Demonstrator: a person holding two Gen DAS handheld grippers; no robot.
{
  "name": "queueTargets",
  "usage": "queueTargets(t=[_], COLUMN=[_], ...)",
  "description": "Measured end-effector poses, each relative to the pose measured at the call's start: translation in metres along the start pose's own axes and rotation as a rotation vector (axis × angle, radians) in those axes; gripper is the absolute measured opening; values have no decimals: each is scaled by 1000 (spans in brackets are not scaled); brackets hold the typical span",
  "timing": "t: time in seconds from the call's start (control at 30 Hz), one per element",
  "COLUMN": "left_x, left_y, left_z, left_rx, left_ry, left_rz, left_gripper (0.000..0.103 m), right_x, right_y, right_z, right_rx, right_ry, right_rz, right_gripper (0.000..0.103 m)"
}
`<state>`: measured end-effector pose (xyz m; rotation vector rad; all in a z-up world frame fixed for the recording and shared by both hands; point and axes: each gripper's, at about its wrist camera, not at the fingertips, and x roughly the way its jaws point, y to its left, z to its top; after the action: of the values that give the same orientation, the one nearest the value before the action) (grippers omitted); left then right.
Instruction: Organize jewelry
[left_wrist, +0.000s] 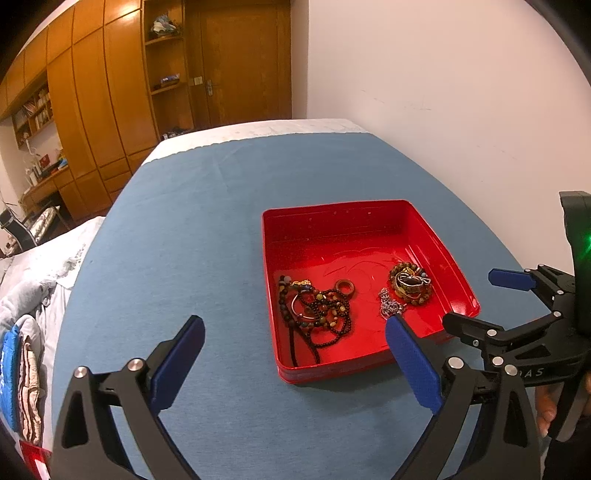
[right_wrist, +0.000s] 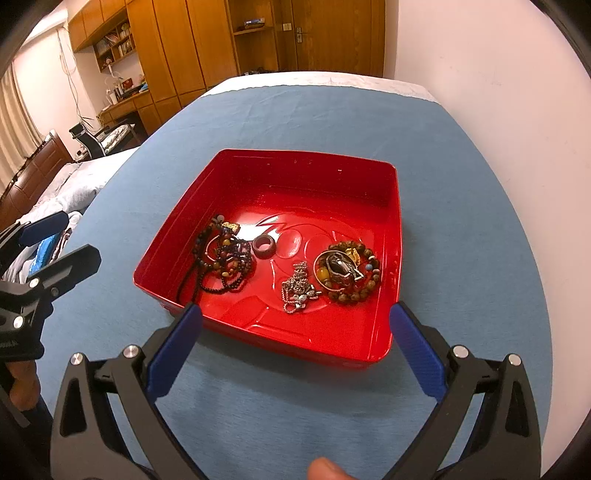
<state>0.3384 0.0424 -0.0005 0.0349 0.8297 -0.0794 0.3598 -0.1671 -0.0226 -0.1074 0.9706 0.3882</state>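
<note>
A shallow red tin tray rests on the blue cloth and holds all the jewelry. Dark bead necklaces lie tangled at its left, with a brown ring beside them. A silver chain lies in the middle. Coiled brown bead bracelets sit at the right. My left gripper hovers open before the tray's near-left corner, empty. My right gripper stands open at the tray's near edge, empty.
Blue cloth covers the table, which butts against a white wall on the right. A bed with bedding lies to the left, wooden wardrobes and a door behind. A fingertip shows at the bottom.
</note>
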Motion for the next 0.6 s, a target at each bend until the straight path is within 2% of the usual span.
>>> queueTargets(t=[0.6], left_x=[-1], left_y=[1], left_z=[-2], left_rx=[-5], left_ry=[3], left_rz=[-2], left_gripper=[97], right_x=[-3], right_y=[4], right_z=[0], right_rx=[-10], right_ry=[-3], right_rz=[-5], right_gripper=[100])
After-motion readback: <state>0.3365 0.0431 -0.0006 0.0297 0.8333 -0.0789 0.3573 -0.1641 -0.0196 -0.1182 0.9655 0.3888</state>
